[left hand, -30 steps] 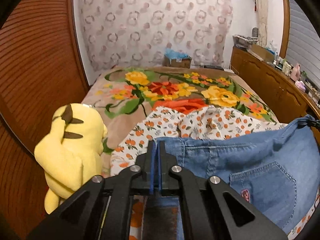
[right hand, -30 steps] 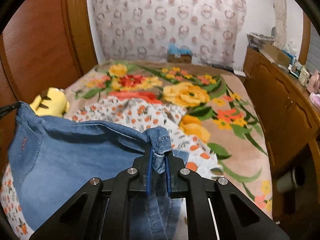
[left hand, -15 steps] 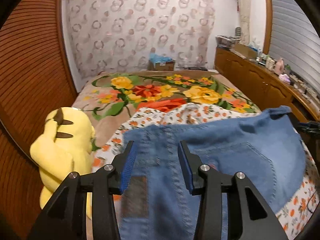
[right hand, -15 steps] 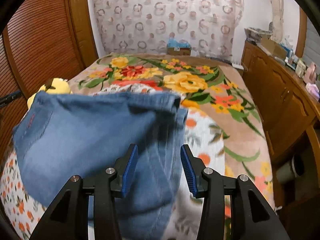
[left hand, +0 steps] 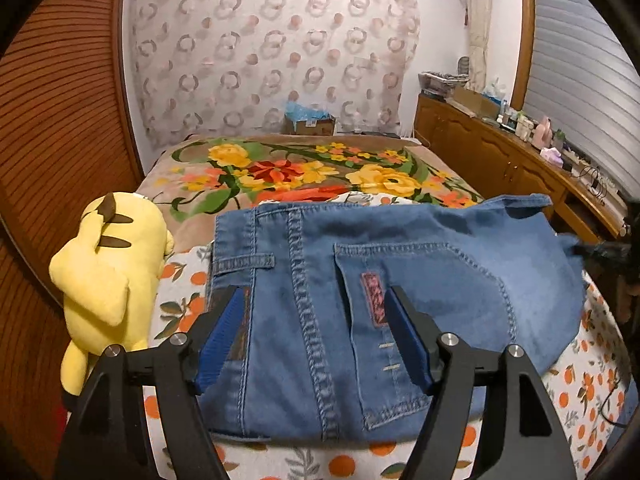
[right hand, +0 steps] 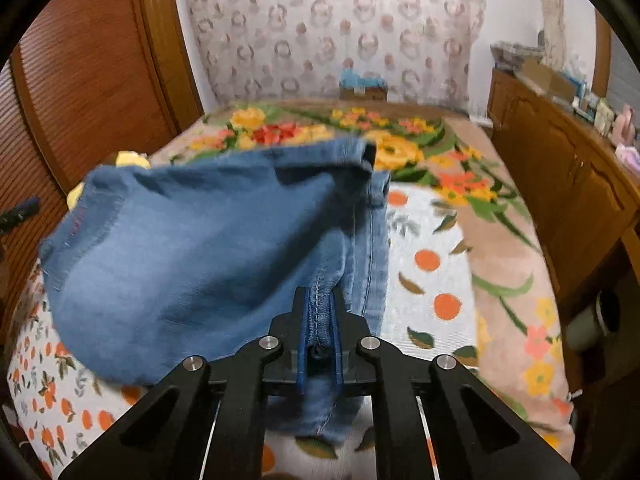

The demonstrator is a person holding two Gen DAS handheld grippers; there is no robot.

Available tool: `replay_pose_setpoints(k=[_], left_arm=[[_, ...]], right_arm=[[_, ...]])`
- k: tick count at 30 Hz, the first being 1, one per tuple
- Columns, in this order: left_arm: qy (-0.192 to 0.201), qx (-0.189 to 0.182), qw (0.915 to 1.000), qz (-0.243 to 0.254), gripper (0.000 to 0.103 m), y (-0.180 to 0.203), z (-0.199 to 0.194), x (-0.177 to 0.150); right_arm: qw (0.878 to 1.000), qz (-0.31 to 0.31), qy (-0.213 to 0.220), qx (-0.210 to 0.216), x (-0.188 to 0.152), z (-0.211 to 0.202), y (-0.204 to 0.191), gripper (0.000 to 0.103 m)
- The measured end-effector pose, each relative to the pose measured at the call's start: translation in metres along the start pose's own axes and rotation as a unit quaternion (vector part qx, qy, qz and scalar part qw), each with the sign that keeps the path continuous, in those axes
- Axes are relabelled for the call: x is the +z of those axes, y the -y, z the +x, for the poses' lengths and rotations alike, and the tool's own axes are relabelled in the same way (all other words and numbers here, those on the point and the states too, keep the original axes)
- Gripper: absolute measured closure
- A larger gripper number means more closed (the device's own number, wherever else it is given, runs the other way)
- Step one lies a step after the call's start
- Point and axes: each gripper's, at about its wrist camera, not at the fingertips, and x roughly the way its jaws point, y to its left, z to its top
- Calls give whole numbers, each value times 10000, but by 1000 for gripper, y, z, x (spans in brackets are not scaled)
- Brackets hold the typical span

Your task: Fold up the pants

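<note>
Now the left gripper (left hand: 316,336) hangs released above the jeans (left hand: 400,280), while the right gripper (right hand: 320,336), at three o'clock, pinches a seam to drag the fold.

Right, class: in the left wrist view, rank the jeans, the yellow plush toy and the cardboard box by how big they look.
1. Jeans.
2. Yellow plush toy.
3. Cardboard box, though it sits far back, so its true size is unsure.

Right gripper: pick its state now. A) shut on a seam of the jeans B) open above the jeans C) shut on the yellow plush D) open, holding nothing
A: the right gripper has its blue pads pressed together on a stitched seam of the jeans.
</note>
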Motion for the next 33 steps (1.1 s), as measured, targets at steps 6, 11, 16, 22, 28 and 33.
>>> replay_pose_setpoints(k=[6, 11, 16, 22, 28, 33], left_arm=[[4, 124, 9999, -4, 30, -5, -5, -12], [-77, 277, 9996, -27, 30, -14, -3, -21], [-128, 447, 9988, -128, 30, -29, -6, -30], [-224, 569, 9978, -266, 30, -47, -7, -43], [-496, 627, 9963, -306, 30, -55, 6, -56], [-674, 652, 9954, -186, 30, -52, 15, -64]], right_arm=[[9994, 120, 313, 23, -10, -44, 2, 94], [9998, 208, -73, -25, -27, -26, 2, 89], [9992, 286, -137, -257, -22, -18, 0, 57], [9977, 284, -401, -464, -22, -6, -11, 47], [9968, 228, -564, -512, -22, -4, -21, 42], [9969, 195, -552, -528, -20, -8, -26, 42]])
